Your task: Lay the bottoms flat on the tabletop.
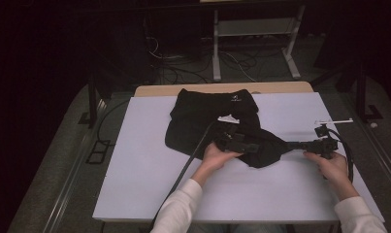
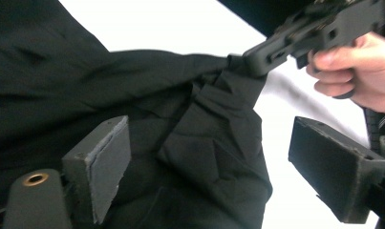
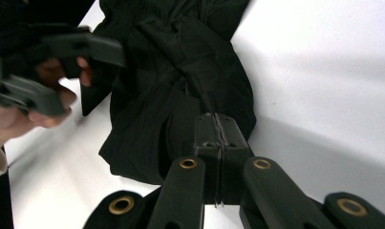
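Note:
A black garment point(image 1: 207, 121) lies crumpled on the white table top point(image 1: 149, 184), with a white tag point(image 1: 227, 118) showing near its middle. One end of it is drawn out to the right into a narrow bunch. My right gripper point(image 1: 288, 144) is shut on that bunched end; in the right gripper view the jaws point(image 3: 219, 131) meet with the cloth point(image 3: 180, 62) pinched at their tips. My left gripper point(image 1: 251, 145) hovers over the garment's right part. Its pads stand wide apart point(image 2: 209, 148) over folds of black cloth point(image 2: 133, 81), pressing on nothing. The right gripper point(image 2: 250, 59) pulls the cloth taut ahead of it.
A small white bracket point(image 1: 333, 120) lies near the table's right edge. Behind the table, a wooden edge point(image 1: 222, 89), a metal stand point(image 1: 253, 29) and loose cables point(image 1: 183, 68) sit on the dark floor. A black cable point(image 1: 190, 155) trails from the left gripper across the table.

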A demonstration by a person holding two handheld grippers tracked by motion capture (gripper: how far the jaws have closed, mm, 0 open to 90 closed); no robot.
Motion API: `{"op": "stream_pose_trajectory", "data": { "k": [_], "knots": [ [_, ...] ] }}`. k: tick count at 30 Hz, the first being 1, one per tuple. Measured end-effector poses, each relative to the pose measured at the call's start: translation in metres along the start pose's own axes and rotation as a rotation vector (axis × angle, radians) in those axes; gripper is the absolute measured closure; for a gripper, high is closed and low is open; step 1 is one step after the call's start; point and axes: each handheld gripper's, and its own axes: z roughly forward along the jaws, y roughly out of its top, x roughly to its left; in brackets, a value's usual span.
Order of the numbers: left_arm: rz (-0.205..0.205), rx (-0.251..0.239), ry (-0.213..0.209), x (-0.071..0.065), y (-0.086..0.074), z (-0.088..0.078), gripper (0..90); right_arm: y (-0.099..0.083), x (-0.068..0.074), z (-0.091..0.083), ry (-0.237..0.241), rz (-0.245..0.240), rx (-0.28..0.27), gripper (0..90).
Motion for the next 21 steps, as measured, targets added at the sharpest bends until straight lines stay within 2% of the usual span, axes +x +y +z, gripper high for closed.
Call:
{"op": "stream_pose_trajectory", "data": {
  "k": [3, 4, 6, 8, 9, 10, 11, 12, 13, 14, 15, 17, 18, 19, 20, 21],
  "knots": [
    [0.01, 0.034, 0.023, -0.001, -0.002, 0.013, 21.8, 0.0, 0.0, 0.0, 0.008, 0.002, -0.008, 88.0],
    [0.022, 0.055, 0.052, -0.002, -0.003, 0.02, 23.8, 0.0, 0.0, 0.0, 0.009, 0.002, -0.009, 87.9],
    [0.03, 0.072, 0.066, -0.002, -0.004, 0.024, 26.5, 0.0, 0.0, 0.0, 0.011, 0.002, -0.008, 87.9],
    [0.04, 0.063, 0.088, -0.004, -0.005, 0.026, 36.7, 0.0, 0.0, -0.001, 0.01, 0.003, -0.013, 87.9],
    [0.038, 0.065, 0.091, -0.004, -0.004, 0.026, 36.7, 0.0, 0.0, -0.001, 0.01, 0.003, -0.013, 87.9],
    [0.023, 0.071, 0.111, -0.003, -0.003, 0.026, 45.2, 0.0, -0.001, -0.001, 0.013, 0.005, -0.016, 87.9],
    [0.023, 0.071, 0.111, -0.003, -0.003, 0.026, 50.7, 0.0, -0.001, -0.001, 0.013, 0.005, -0.016, 87.9],
    [0.006, 0.078, 0.11, -0.002, -0.002, 0.026, 56.3, 0.001, -0.001, -0.001, 0.015, 0.007, -0.018, 87.9],
    [-0.004, 0.083, 0.11, -0.001, -0.002, 0.026, 56.3, 0.001, -0.001, -0.001, 0.015, 0.007, -0.018, 87.9],
    [-0.021, 0.084, 0.108, 0.001, -0.002, 0.026, 66.7, 0.001, -0.001, -0.001, 0.017, 0.006, -0.019, 87.9],
    [-0.029, 0.087, 0.102, 0.001, -0.002, 0.026, 66.7, 0.001, -0.001, -0.001, 0.017, 0.006, -0.019, 87.9],
    [-0.034, 0.098, 0.096, 0.002, -0.002, 0.027, 75.8, 0.001, -0.001, -0.002, 0.019, 0.005, -0.022, 87.9],
    [-0.035, 0.1, 0.093, 0.002, -0.003, 0.027, 85.3, 0.001, -0.002, -0.002, 0.02, 0.005, -0.024, 87.9],
    [-0.038, 0.1, 0.087, 0.002, -0.003, 0.027, 85.3, 0.001, -0.002, -0.002, 0.02, 0.005, -0.024, 87.9],
    [-0.054, 0.079, 0.055, 0.002, -0.002, 0.025, 88.5, 0.001, -0.002, -0.003, 0.022, 0.007, -0.023, 87.9],
    [-0.054, 0.079, 0.055, 0.002, -0.002, 0.025, 88.7, 0.0, -0.002, -0.003, 0.025, 0.008, -0.024, 87.9]
  ]
}}
